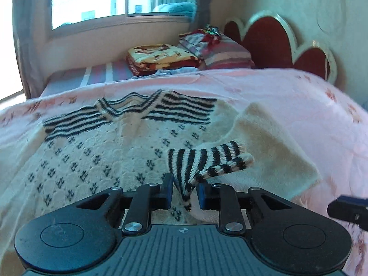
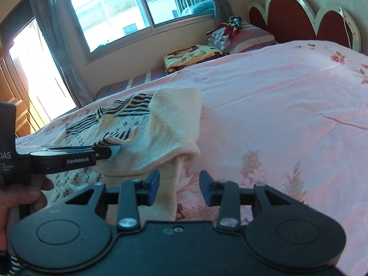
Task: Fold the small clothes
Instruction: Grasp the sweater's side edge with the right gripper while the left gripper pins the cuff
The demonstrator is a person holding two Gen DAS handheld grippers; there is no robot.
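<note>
On the pink floral bedspread (image 1: 287, 96) a small cream sweater (image 1: 96, 147) lies flat, its striped V-neck toward twelve o'clock in the left wrist view. Its right sleeve (image 1: 271, 142) is folded in across the body, and the striped cuff (image 1: 207, 161) hangs from the left gripper (image 1: 184, 193), whose jaws stand narrow around the knit; the pads look pressed on it, lifting the cuff clear so the sleeve can be laid over the front. At four o'clock in that view the tip of the right gripper (image 1: 345, 209) shows. Seen from the right wrist, the right gripper (image 2: 179, 188) stands moderately wide with nothing between its fingers, held over the sweater's cream edge and the bedspread. A hand (image 2: 20, 197) at nine o'clock carries the left tool. Probably the sleeve fold is under way, the body fold yet to come.
</note>
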